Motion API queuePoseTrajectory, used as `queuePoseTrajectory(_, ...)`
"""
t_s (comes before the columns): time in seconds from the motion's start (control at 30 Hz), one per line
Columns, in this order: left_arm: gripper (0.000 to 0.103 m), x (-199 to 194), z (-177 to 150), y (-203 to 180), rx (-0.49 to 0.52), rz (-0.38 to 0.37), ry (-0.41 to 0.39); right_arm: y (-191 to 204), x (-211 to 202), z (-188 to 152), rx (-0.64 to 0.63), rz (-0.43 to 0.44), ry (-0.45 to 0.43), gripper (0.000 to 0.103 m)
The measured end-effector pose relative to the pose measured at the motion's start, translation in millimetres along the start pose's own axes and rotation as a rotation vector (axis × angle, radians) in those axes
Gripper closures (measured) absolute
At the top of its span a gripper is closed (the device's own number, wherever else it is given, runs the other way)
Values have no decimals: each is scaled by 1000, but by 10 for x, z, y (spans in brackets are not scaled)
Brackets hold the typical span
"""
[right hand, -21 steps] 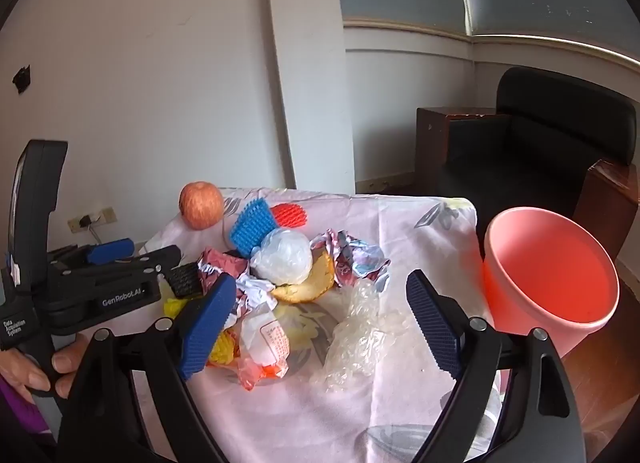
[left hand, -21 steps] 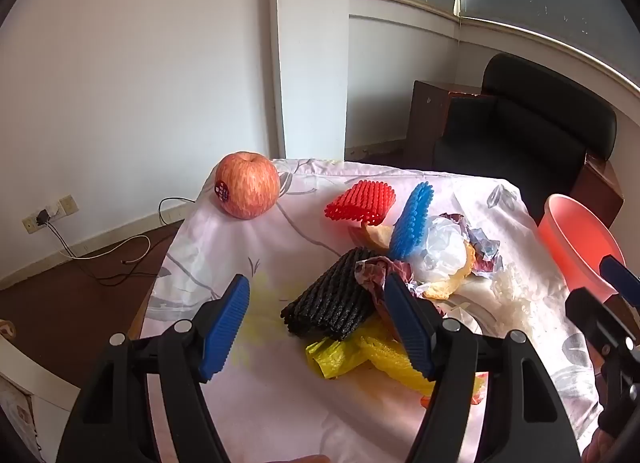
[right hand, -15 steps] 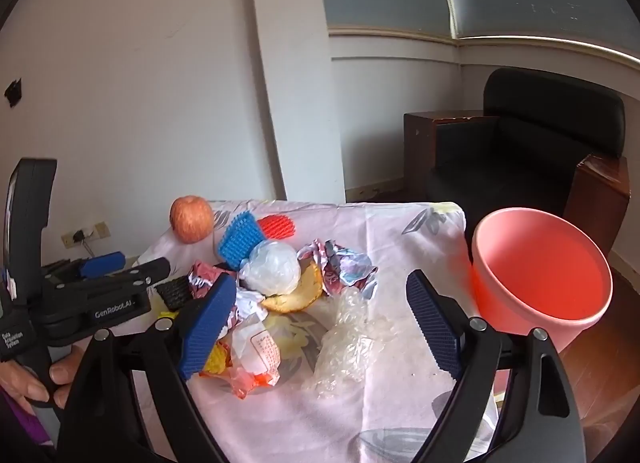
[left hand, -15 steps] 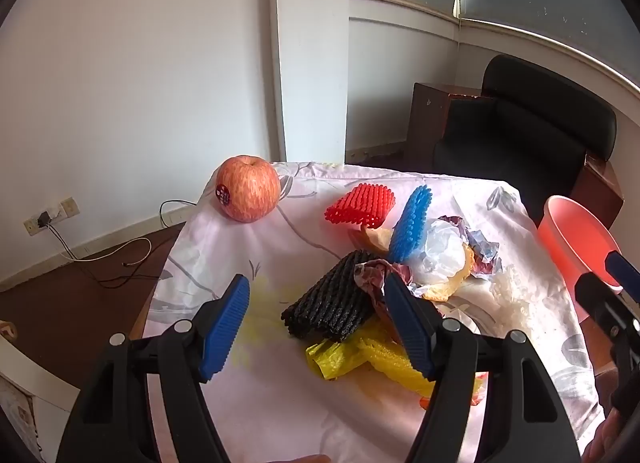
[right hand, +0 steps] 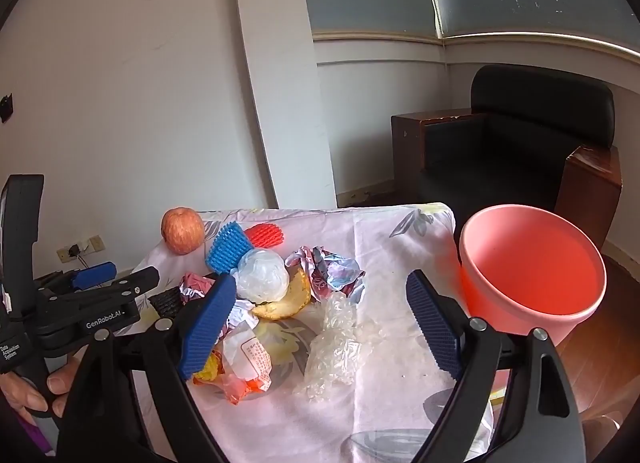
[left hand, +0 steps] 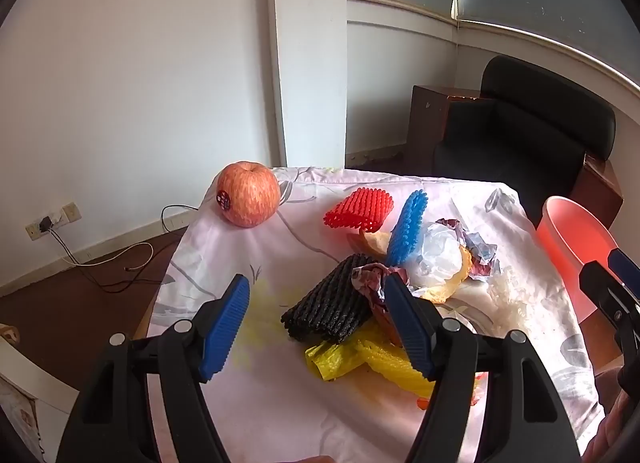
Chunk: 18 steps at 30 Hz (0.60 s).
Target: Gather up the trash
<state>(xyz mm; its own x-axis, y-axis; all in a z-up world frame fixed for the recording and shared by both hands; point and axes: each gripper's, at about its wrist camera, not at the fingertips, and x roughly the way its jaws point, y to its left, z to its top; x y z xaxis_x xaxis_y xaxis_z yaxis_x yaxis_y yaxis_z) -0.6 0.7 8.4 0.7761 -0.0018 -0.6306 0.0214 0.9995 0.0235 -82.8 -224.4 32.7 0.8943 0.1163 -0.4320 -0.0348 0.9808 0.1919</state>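
Two spread claws hovered over trash on a cloth-covered surface (right hand: 384,231).
Left claw (left hand: 320,323) and right claw (right hand: 320,327) held nothing; trash (right hand: 264,283) lay heaped mid-surface, pink bin (right hand: 532,275) at its right edge.

We count one apple (left hand: 248,194), four foam fruit nets – red (left hand: 359,208), blue (left hand: 407,233), black (left hand: 328,307), yellow (left hand: 394,359) – and one pink bin (right hand: 530,270).

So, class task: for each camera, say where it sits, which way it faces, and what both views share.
Left wrist: on the left claw, looking across the table at the apple; right claw at edge.
Right wrist: on the right claw, facing the clear plastic wrap and pink bin; left claw and hand visible.
Shared: apple, trash pile, bin.
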Motion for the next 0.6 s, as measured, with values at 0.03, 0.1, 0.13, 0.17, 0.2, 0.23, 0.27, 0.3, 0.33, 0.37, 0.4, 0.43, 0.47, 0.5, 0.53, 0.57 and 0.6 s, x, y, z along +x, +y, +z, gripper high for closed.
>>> queuePoseTrajectory(0.03,34,0,8,6,1,0,0,4,15,15,0,-1,1,15)
queuePoseTrajectory(0.1,34,2,26,24,-1,-1,1,18,52,52,-2,-1,2,15)
queuePoseTrajectory(0.13,34,4,35,34,-1,-2,1,-4,28,13,10,-8,-8,15)
queuePoseTrajectory(0.17,34,8,-4,-11,3,3,-4,-4,26,14,12,-10,-11,15)
queuePoseTrajectory(0.2,34,8,1,-10,3,3,-4,0,33,25,12,-11,-11,15)
queuePoseTrajectory(0.23,34,9,7,-8,4,2,-4,5,42,37,12,-11,-12,15)
queuePoseTrajectory(0.27,34,11,14,-5,4,1,-3,11,54,50,12,-12,-12,15)
queuePoseTrajectory(0.3,34,14,21,-1,4,1,-3,23,65,58,12,-13,-11,15)
queuePoseTrajectory(0.33,34,18,29,4,5,1,-3,38,77,66,12,-13,-11,15)
queuePoseTrajectory(0.37,34,22,38,10,5,0,-3,54,91,76,13,-14,-10,15)
queuePoseTrajectory(0.4,34,28,48,16,5,-1,-2,24,54,54,19,-17,-15,15)
queuePoseTrajectory(0.43,34,34,58,24,5,-1,-2,-18,33,29,25,-18,-20,15)
queuePoseTrajectory(0.47,34,42,68,32,5,-2,-2,-14,38,33,25,-19,-20,15)
queuePoseTrajectory(0.5,34,36,65,40,5,-2,-2,-8,44,38,25,-20,-20,15)
queuePoseTrajectory(0.53,34,-8,15,-14,4,2,-5,-1,51,43,25,-21,-20,15)
queuePoseTrajectory(0.57,34,-10,11,-18,4,4,-7,-27,33,25,28,-22,-22,15)
queuePoseTrajectory(0.6,34,-12,17,-16,5,3,-7,-25,37,29,29,-23,-22,15)
